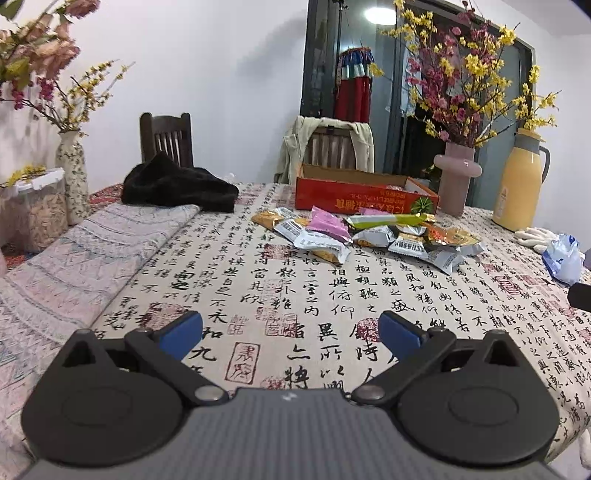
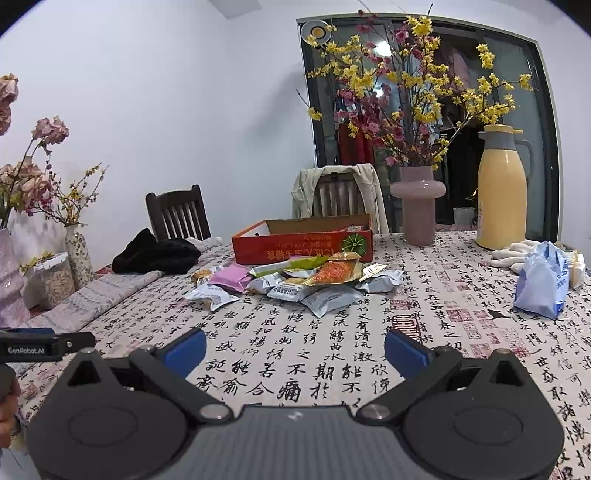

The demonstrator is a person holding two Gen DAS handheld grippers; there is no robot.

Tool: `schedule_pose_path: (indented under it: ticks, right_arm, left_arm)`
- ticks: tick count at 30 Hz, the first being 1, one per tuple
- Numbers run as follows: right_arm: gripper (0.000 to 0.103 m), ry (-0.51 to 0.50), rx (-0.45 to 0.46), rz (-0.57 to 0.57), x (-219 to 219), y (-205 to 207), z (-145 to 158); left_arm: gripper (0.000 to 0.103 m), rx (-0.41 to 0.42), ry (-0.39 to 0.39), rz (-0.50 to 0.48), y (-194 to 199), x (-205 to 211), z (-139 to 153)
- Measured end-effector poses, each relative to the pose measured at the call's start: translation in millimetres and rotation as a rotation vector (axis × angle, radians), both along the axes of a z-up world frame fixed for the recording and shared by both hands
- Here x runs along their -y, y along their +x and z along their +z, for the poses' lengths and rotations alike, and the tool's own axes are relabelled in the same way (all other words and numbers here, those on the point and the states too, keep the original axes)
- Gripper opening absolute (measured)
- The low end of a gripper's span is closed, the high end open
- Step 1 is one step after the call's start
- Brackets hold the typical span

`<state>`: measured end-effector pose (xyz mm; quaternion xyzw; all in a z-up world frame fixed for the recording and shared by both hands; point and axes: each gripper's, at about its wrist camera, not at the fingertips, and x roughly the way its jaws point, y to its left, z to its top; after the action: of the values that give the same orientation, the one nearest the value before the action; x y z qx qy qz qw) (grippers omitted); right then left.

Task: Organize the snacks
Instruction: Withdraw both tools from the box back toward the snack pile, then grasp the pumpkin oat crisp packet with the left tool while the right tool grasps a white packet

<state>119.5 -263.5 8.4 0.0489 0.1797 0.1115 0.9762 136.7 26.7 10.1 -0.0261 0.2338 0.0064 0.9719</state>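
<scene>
Hovering low over calligraphy-print tablecloth (image 1: 258,280), left gripper (image 1: 290,332) and right gripper (image 2: 295,350), both spread apart, gripping nothing.
Heaped near far edge: foil snack packets (image 2: 295,284), touching open red cardboard box (image 2: 303,247).

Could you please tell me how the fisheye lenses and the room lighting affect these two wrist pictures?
Left wrist view: dark corners top right, the door frame bows, a ceiling light glares in the glass. Right wrist view: dark vignette at both top corners, the snack pile is sharp, and soft shadows fall on the wall.
</scene>
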Motion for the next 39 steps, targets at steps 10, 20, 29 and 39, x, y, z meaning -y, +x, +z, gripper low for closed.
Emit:
schedule_pose_path:
  ticks: [10,20,29,39]
  right_arm:
    - [0.094,-0.024,-0.086,0.050,-20.3,70.0,-5.2]
    - [0.084,-0.147,-0.208,0.334,-108.2,194.9,-12.7]
    - [0.074,-0.245,-0.302,0.452,-188.0,297.7,-38.3]
    - [0.044,-0.183,-0.331,0.420,-163.6,317.0,-43.8]
  left_arm:
    - [0.103,-0.046,0.006,-0.054,71.3,-8.5,0.0]
    - [0.103,-0.082,0.062,-0.109,142.9,-52.6,4.4]
    - [0.101,-0.090,0.107,-0.250,227.3,-82.7,10.8]
    - [0.077,-0.170,0.120,-0.374,354.9,-73.5,-21.5]
